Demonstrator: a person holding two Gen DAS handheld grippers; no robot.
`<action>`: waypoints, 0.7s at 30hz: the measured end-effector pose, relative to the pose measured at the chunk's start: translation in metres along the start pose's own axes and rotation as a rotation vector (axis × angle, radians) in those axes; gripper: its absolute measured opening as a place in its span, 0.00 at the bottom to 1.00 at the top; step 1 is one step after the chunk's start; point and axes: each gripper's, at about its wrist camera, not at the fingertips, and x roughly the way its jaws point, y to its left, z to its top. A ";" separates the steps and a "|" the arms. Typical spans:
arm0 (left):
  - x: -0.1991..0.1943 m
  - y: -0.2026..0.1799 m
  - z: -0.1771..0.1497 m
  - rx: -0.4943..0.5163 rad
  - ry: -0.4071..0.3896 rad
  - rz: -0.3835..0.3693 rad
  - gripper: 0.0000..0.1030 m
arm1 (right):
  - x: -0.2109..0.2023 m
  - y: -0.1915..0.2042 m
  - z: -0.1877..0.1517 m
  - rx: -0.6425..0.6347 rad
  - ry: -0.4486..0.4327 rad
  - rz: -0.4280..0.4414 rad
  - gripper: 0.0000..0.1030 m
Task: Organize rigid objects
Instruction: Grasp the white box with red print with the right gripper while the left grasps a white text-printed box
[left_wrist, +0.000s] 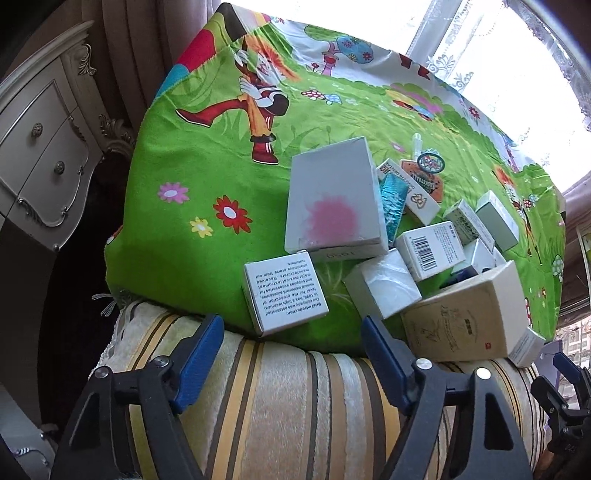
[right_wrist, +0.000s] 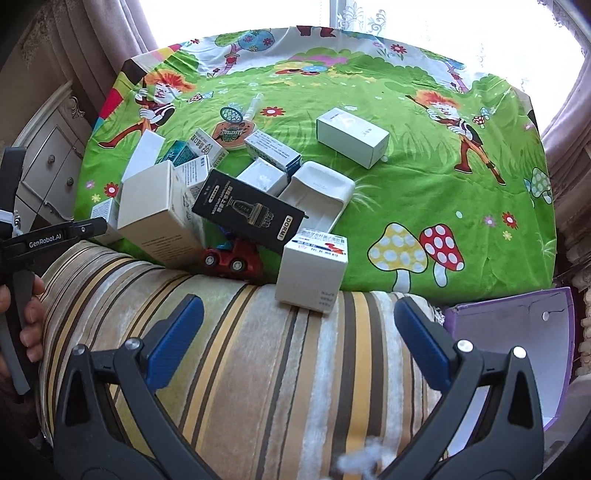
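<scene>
A heap of small cartons lies on a green cartoon cloth (left_wrist: 192, 184). In the left wrist view a grey box with a pink blot (left_wrist: 332, 206) leans on the heap, a white box with printed text (left_wrist: 284, 295) lies nearest, and a beige box (left_wrist: 465, 314) is to the right. My left gripper (left_wrist: 291, 332) is open just short of the printed box, holding nothing. In the right wrist view a black DORMI box (right_wrist: 247, 210) lies over a red toy car (right_wrist: 232, 258). A white box with a red-blue label (right_wrist: 314, 266) stands ahead of my open, empty right gripper (right_wrist: 298, 310).
A striped cushion (right_wrist: 258, 350) lies under both grippers at the cloth's near edge. An open purple box (right_wrist: 509, 332) sits at the right. A long white carton (right_wrist: 351, 136) lies apart on the cloth. A carved dresser (left_wrist: 40, 147) stands left, curtains and a bright window behind.
</scene>
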 end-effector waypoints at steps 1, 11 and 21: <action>0.004 0.001 0.002 -0.007 0.011 0.002 0.69 | 0.003 -0.001 0.003 0.001 0.007 -0.003 1.00; 0.023 0.002 0.012 -0.011 0.057 0.007 0.48 | 0.035 -0.013 0.017 0.037 0.086 -0.020 0.72; 0.008 0.003 0.002 -0.018 0.017 -0.002 0.47 | 0.029 -0.019 0.010 0.063 0.076 0.002 0.45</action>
